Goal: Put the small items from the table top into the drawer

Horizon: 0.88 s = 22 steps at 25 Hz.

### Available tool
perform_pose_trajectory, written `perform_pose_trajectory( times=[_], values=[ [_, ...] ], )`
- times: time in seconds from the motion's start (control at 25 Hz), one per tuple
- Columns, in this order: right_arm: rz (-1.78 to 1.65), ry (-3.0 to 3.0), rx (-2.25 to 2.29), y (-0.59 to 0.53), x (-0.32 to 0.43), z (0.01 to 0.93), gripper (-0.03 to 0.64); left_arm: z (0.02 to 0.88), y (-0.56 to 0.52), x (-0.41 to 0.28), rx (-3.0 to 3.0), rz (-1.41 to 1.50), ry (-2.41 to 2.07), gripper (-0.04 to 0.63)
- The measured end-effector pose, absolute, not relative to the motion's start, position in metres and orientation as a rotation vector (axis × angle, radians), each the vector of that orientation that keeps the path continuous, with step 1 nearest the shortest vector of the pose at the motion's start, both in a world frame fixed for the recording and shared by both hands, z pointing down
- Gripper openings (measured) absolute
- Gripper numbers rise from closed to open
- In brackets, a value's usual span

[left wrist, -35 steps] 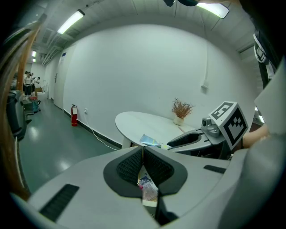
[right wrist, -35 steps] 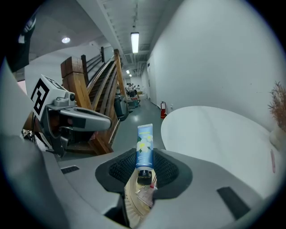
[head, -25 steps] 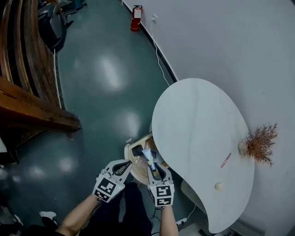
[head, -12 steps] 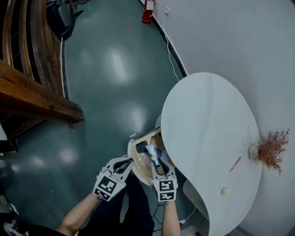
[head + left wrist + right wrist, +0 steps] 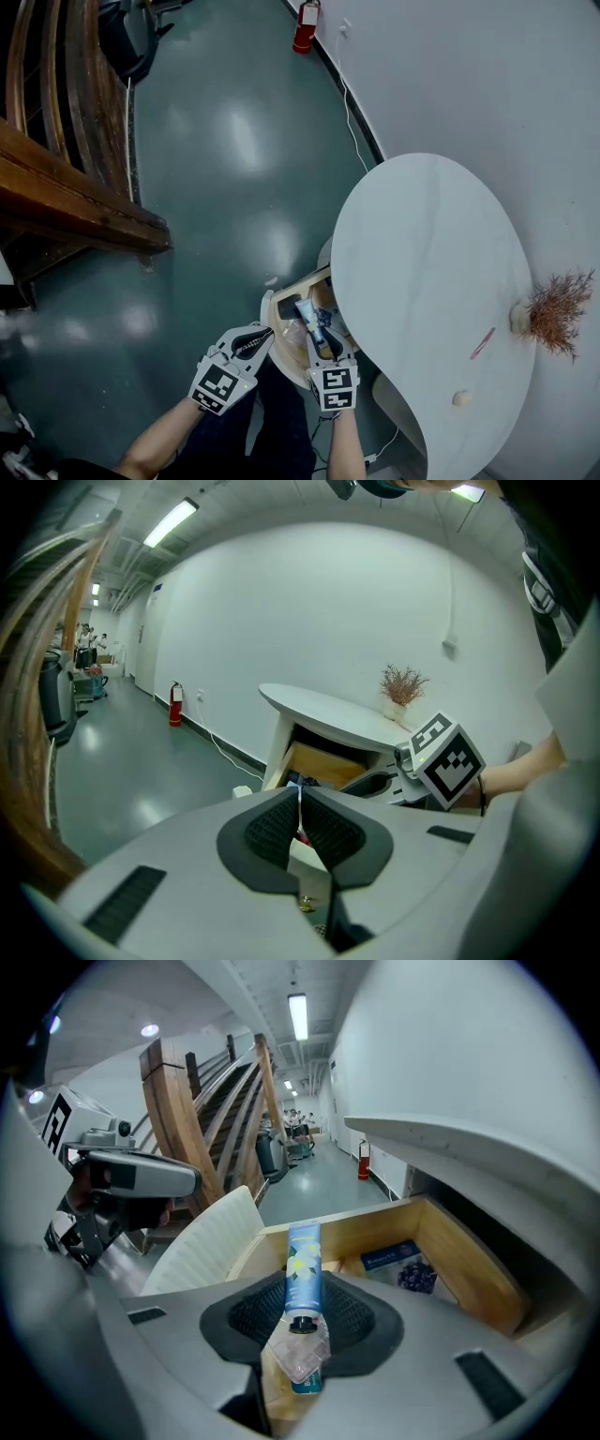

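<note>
My right claw (image 5: 302,1314) pinches the blue tube (image 5: 303,1265) above the open drawer (image 5: 469,1265)
My left claw (image 5: 300,819) is pressed together. Low in the head view, the table top (image 5: 422,244) hides the drawer's back, and the pink thing (image 5: 484,343) on it is too tiny to name

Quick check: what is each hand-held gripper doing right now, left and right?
Left hand-held gripper: closed, nothing held.
Right hand-held gripper: closed on a blue tube.
</note>
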State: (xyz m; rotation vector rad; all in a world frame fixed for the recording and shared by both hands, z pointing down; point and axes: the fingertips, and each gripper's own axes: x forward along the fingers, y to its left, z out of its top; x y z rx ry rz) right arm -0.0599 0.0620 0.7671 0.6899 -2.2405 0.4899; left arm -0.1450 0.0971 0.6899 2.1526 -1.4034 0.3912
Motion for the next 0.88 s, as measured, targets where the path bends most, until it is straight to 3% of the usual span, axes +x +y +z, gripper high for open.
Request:
perform_pose_trajectory(
  times=[0.88],
  values=[
    [0.485,-2.243,0.709,0.0638,-0.0635,0.7695,0.132,0.6910,0.1021,-0.1483,2.157,0.392,-1.401,0.025]
  ],
)
